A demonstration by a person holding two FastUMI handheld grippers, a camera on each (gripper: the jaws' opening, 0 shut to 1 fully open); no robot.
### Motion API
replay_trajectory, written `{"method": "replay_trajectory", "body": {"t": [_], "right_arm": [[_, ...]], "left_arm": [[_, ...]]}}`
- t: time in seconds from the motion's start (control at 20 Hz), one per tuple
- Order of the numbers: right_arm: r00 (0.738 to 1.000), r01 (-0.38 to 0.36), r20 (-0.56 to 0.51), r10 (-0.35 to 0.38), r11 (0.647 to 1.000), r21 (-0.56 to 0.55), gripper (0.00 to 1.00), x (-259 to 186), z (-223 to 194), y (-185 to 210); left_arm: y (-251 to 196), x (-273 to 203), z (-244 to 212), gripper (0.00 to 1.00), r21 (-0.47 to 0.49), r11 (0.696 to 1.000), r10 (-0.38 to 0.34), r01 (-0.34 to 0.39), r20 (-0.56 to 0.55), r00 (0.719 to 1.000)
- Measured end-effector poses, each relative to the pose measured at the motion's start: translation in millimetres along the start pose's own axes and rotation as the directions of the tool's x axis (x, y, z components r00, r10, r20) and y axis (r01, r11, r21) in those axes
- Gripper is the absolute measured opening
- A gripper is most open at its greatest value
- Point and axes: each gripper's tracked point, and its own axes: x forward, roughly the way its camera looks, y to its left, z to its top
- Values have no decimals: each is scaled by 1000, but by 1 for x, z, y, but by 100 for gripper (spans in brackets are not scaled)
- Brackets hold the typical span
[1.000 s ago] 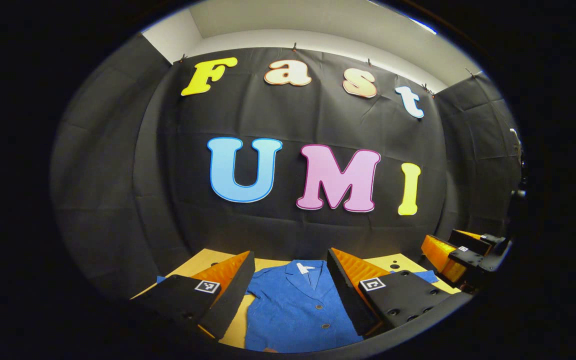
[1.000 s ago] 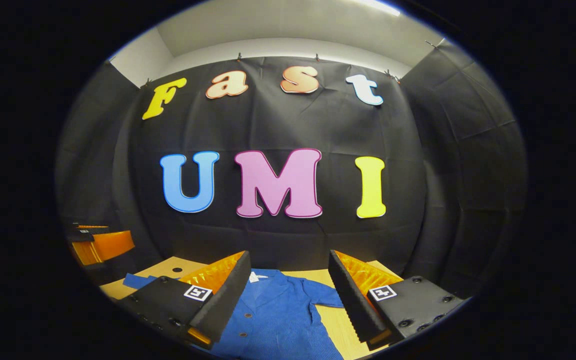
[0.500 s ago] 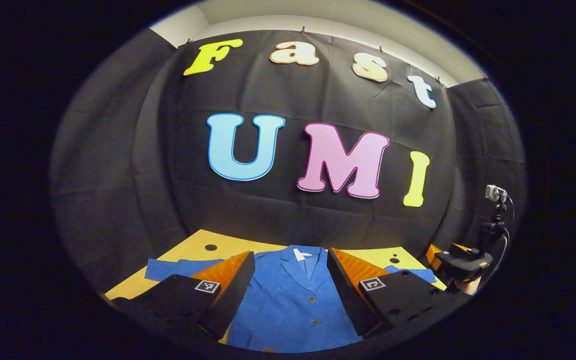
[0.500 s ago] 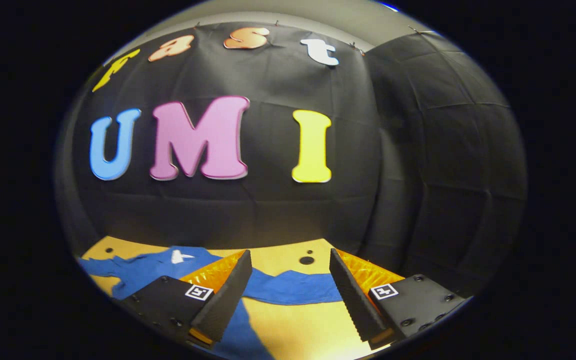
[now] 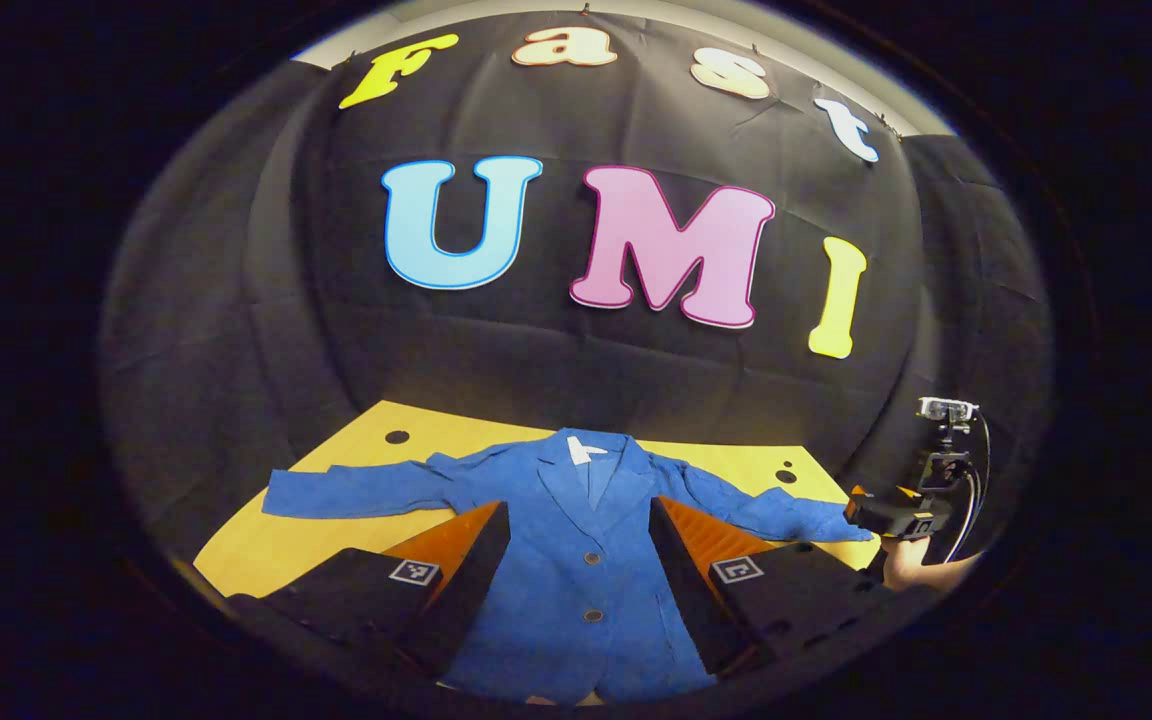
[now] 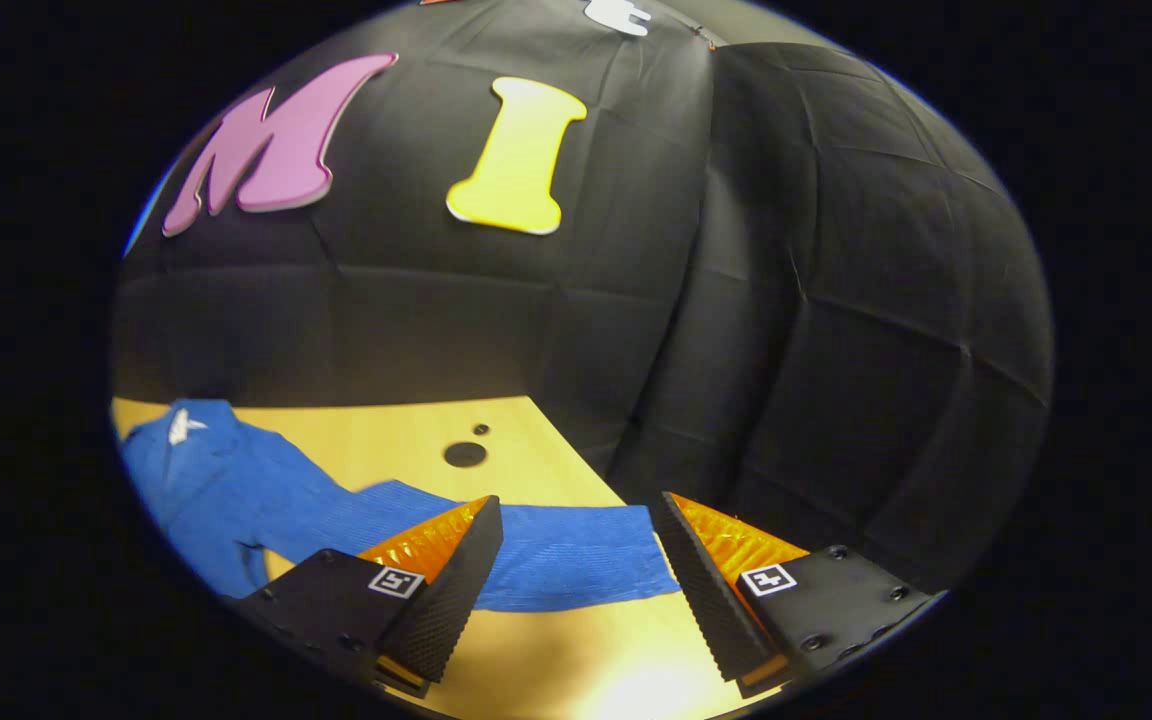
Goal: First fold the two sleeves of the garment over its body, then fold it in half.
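Hand-held gripper (image 6: 576, 560) open over yellow table (image 6: 556, 660), jacket (image 5: 576, 560) flat.

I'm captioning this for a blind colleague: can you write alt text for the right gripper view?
A blue jacket sleeve lies flat across a yellow-tan table, its cuff end between the open right tongs, which are not gripping it. The jacket's collar sits far left, with black cloth wall behind.

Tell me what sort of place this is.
Likely a staged recording booth, not a home: black cloth wall on every side, a bare wooden table with a blue jacket spread flat on it, and a small camera on a stand at the side.
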Motion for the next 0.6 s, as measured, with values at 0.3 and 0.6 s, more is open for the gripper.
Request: {"method": "replay_trajectory", "body": {"t": [0.3,0.6], "right_arm": [[961,121,-261,-88,986,114,99,51,-63,-33],[926,123,-376,-23,962,242,97,65,-92,-35]], "left_arm": [[-11,16,7,81,79,997,10,-9,-7,1000],[-21,22,6,82,151,988,37,-30,-41,998]]}}
